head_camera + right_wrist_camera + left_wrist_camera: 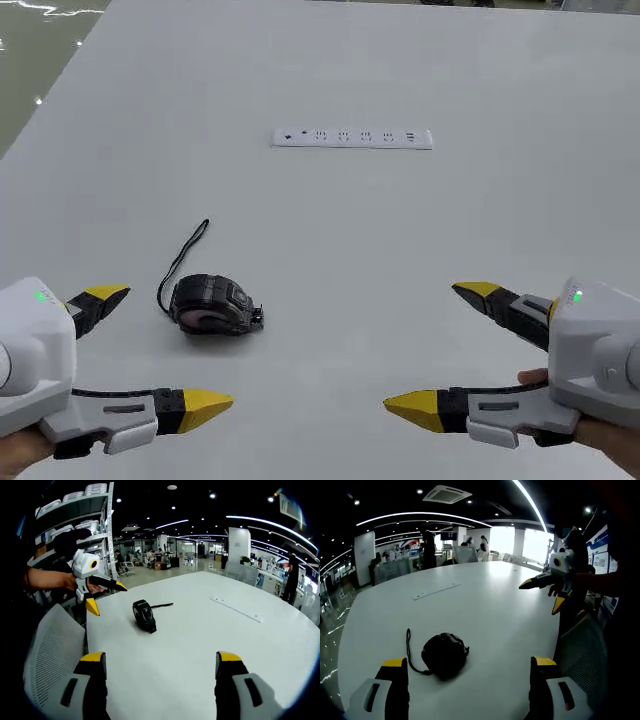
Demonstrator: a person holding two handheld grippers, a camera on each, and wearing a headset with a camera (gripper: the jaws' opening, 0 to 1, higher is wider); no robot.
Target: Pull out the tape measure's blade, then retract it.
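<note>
The task has not started, judging by how things lie. The tape measure (213,305) sits on the white counter (420,220) in the lower left of the head view. It is a dark case with a thin black wrist cord (180,256) looping up and to the right behind it. No blade shows outside the case, so it appears fully wound in. A small tab (257,317) at the case's right edge is probably the blade's hook, though it is too small to be sure. The left gripper (180,347) enters from the bottom left corner with its jaws spread wide and nothing between them. The upper yellow tip is near the case but apart from it. In the left gripper view the tape measure lies ahead of the jaws, between them and untouched. The right gripper (419,346) comes in from the bottom right, jaws likewise released and empty, well apart from the tape measure. A white power strip (352,138) lies farther up the frame, clear of the work. Everything is left to do: steady the case, catch the hook, draw the blade out, then let it run back in.
</note>
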